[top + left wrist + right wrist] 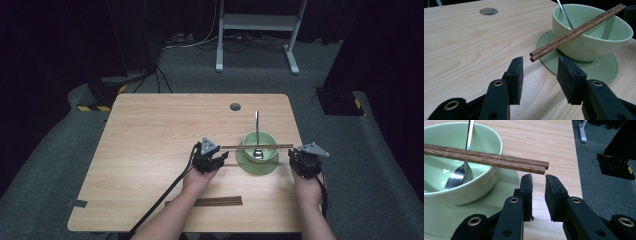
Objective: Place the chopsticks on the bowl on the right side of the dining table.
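1. Two pads of the left gripper stand apart with nothing between them; the near ends of the chopsticks hang just ahead and above the gap, not touching.
2. Right gripper shows a narrow gap between its pads, gripping nothing; the chopsticks' other ends lie just above its tips.
3. Both chopsticks rest across the green bowl, which stands on a green saucer with a spoon inside.
4. Bowl and saucer sit on the wooden table.

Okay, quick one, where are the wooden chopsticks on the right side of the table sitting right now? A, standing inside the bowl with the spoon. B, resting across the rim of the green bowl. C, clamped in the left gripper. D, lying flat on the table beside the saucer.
B: the chopsticks lie side by side across the rim of the green bowl, both ends free.
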A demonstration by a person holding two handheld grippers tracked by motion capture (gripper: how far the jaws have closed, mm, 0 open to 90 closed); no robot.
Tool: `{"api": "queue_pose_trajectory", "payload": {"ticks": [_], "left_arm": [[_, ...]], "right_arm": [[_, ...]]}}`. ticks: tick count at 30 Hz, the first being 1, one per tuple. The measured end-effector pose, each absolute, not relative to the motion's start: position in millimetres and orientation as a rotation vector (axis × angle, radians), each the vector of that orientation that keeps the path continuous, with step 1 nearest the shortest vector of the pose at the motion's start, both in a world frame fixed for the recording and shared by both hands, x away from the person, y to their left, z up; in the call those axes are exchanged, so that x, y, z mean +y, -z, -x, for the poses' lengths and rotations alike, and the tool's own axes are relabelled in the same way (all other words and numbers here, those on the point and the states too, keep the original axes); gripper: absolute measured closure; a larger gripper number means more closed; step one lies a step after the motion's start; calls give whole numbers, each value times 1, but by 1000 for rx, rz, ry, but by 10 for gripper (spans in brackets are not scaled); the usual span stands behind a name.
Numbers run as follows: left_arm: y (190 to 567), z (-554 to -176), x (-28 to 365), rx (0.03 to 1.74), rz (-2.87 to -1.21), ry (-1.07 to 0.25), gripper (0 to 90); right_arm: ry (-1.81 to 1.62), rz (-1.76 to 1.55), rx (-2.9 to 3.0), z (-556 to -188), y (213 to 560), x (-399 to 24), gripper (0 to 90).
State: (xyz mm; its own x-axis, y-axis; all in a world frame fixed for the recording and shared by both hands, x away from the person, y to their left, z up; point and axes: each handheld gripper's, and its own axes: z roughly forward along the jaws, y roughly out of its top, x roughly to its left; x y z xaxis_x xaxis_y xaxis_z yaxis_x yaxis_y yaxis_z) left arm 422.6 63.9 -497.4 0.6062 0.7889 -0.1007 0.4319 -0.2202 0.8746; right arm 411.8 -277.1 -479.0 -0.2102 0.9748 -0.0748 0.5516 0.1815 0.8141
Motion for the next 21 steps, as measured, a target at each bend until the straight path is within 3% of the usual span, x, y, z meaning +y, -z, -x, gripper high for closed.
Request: {"api": "queue_pose_trajectory", "payload": {"ticks": [13,21], "left_arm": [[493,-416,74,969,-1812,-467,730],[496,-417,74,981,-1800,-454,754]], "right_arm": [[-894,-1391,1872,-410,476,-280,732],[-899,-1371,1889,-411,476,-280,719]]}}
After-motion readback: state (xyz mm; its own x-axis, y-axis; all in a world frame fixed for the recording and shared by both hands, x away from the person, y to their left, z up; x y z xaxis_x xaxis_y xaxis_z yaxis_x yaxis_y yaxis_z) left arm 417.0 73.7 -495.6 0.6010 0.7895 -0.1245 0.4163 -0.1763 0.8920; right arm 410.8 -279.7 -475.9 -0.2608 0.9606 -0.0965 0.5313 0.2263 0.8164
